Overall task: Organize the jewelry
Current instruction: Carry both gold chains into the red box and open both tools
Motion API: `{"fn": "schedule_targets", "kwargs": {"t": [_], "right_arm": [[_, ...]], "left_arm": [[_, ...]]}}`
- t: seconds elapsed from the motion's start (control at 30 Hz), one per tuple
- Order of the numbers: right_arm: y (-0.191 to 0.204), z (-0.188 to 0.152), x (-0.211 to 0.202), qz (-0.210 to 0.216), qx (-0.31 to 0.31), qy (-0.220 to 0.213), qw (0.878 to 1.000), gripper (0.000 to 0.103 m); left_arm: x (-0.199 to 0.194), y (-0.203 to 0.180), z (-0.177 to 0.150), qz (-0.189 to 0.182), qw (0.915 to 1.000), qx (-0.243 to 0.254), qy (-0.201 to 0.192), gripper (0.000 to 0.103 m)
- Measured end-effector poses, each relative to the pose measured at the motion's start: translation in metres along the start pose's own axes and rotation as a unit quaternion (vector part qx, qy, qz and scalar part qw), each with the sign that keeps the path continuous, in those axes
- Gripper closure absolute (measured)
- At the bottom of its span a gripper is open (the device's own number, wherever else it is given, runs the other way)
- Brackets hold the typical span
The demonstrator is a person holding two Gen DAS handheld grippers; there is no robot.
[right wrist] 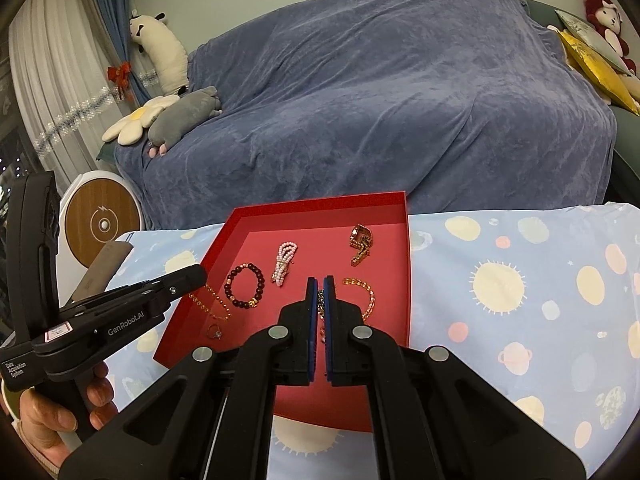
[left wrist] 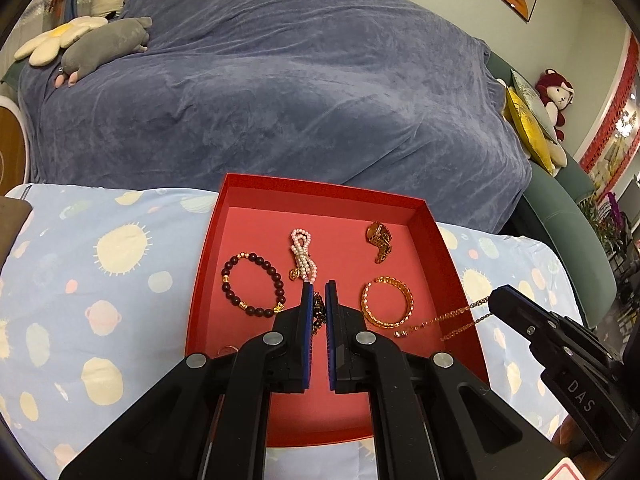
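A red tray (left wrist: 440, 240) (right wrist: 402, 240) lies on a blue patterned cloth. In it are a dark bead bracelet (left wrist: 253, 284) (right wrist: 245, 285), a pink pearl string (left wrist: 303, 255) (right wrist: 284, 262), a gold ring piece (left wrist: 379, 240) (right wrist: 361, 243), a gold chain bracelet (left wrist: 387, 307) (right wrist: 366, 294) and a small ring (right wrist: 215, 332). My left gripper (left wrist: 319, 294) (right wrist: 196, 274) is shut on one end of a thin gold chain (left wrist: 448, 320) (right wrist: 210, 300). My right gripper (right wrist: 320, 286) (left wrist: 500, 300) is shut on the other end; the chain stretches between them above the tray.
A sofa under a blue-grey cover (left wrist: 280, 100) stands behind the table, with plush toys (left wrist: 104, 44) at its left and cushions (left wrist: 528, 128) at its right. A round white and wood device (right wrist: 102, 224) stands at the left. My hand (right wrist: 52, 412) holds the left gripper's handle.
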State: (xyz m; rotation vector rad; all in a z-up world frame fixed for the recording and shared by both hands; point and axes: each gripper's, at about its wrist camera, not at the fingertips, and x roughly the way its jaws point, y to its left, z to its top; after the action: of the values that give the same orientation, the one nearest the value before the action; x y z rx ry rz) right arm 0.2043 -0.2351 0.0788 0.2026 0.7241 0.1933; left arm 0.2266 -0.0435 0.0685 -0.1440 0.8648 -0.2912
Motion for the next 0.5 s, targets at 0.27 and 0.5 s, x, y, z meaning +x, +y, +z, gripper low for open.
{"fn": "schedule_targets", "kwargs": {"t": [0.27, 0.5], "right_arm": [[-0.0025, 0.0013, -0.0004, -0.001, 0.004, -0.002, 1.000, 0.101], [0.0010, 0.0020, -0.0006, 0.007, 0.002, -0.003, 1.000, 0.101]], "left_arm": [[0.0009, -0.0005, -0.0019, -0.002, 1.0000, -0.002, -0.001, 0.100], [0.0014, -0.0002, -0.0016, -0.003, 1.0000, -0.001, -0.001, 0.100]]}}
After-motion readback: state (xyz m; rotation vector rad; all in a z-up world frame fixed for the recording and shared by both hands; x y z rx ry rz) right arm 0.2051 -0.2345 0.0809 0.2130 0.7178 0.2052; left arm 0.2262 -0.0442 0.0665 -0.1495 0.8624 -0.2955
